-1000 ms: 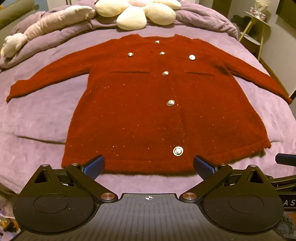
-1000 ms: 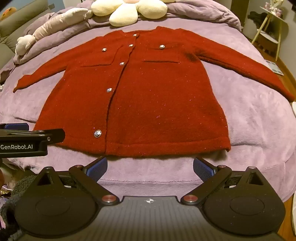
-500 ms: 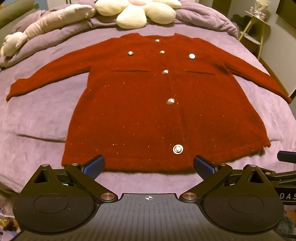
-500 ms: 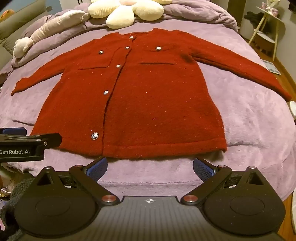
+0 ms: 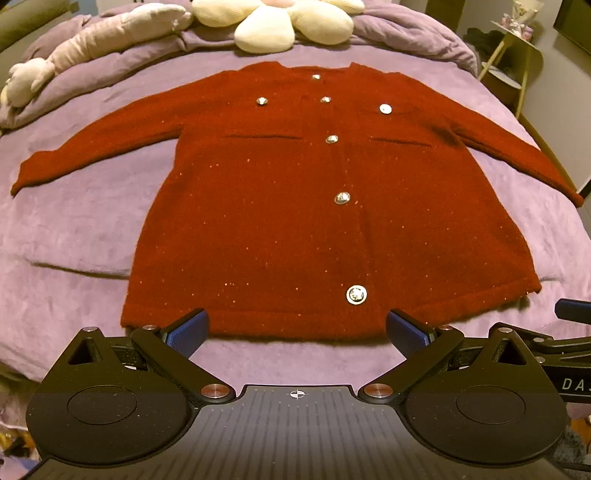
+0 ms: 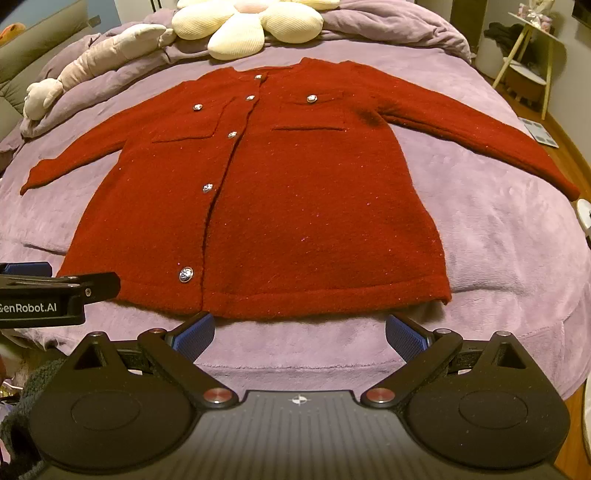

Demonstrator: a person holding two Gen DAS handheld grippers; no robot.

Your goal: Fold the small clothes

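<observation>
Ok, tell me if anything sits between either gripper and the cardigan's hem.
Nothing visible does. The left gripper and right gripper are both open just short of the cardigan hem, with only bare purple blanket between. The flower pillow lies beyond the collar.

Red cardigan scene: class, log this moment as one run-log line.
cardigan: flat, unfolded, buttoned | left gripper: open, at hem | right gripper: open, at hem

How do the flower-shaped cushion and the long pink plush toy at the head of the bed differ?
The flower-shaped cushion is cream with rounded petals; the long pink plush toy is pale pink and slender. The cushion lies just beyond the cardigan's collar; the toy stretches along the bedding to the left. Both rest on the purple bedding.
</observation>
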